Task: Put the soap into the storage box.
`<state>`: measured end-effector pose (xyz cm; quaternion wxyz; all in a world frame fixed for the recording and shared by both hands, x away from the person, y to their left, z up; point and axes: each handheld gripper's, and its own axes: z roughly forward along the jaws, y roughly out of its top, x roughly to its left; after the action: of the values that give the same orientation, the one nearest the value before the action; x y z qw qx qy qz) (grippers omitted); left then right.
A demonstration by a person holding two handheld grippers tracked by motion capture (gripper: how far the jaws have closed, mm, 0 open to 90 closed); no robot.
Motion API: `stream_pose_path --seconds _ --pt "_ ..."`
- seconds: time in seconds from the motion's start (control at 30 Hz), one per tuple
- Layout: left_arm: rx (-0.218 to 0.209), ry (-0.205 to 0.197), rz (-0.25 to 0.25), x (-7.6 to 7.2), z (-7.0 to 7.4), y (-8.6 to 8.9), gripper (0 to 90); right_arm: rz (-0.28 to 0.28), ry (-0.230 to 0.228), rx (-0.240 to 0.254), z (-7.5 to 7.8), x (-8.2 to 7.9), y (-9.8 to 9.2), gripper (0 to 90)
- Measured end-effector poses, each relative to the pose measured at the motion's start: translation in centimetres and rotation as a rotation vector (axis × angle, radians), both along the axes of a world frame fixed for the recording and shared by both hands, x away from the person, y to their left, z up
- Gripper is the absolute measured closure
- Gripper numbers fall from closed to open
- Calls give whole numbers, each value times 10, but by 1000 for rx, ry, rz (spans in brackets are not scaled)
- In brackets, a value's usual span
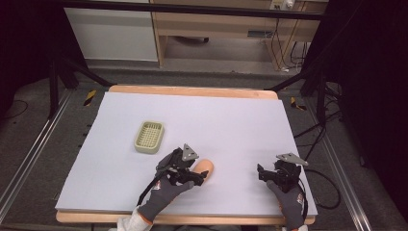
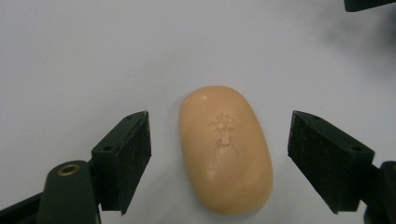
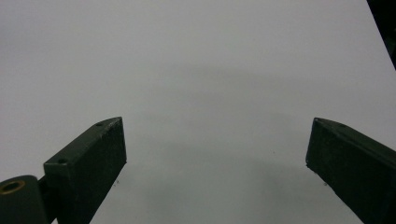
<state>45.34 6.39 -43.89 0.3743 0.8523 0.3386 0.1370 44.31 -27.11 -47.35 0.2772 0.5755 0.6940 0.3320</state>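
From the high view I saw the whole layout: the white sheet (image 1: 231,120) over the wooden table (image 1: 192,90), a pale green slotted soap dish (image 1: 149,137) left of centre, and my left gripper (image 1: 201,177) low on the sheet with the soap (image 1: 206,167) just beyond it. The dish lay near the soap but apart from it, up and to the left. My right gripper (image 1: 261,173) sat well apart to the right, over bare sheet.

My left gripper view gave what the high view could not: the soap (image 2: 226,148) was a peach oval bar with an embossed mark on its top face, lying flat between my two pads (image 2: 134,154). The jaws stood wide apart, clear sheet showing on both sides of the bar, no contact. Its long axis ran roughly along the gripper's line of sight, the far end tilted slightly left.

My right gripper view showed my right gripper (image 3: 215,149) with jaws spread wide, nothing between them, blank sheet beyond.

In the high view the near half of the soap was covered by my left gripper. The embossed mark was too soft to read.
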Motion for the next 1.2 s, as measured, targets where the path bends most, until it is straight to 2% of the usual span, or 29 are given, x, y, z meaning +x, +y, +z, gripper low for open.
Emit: stream_pose_path --seconds 0.2,0.6,1.03,1.2 --pt "7 7 -5 0 -3 -4 205 4 8 -2 -1 1 2 54" --pt "52 23 -15 4 -14 -14 205 6 21 -9 -3 3 5 55" --pt "82 52 -3 8 -30 -21 243 11 26 -16 -4 4 6 55" --pt "101 49 9 7 -37 -24 257 6 31 -13 -4 4 6 55"
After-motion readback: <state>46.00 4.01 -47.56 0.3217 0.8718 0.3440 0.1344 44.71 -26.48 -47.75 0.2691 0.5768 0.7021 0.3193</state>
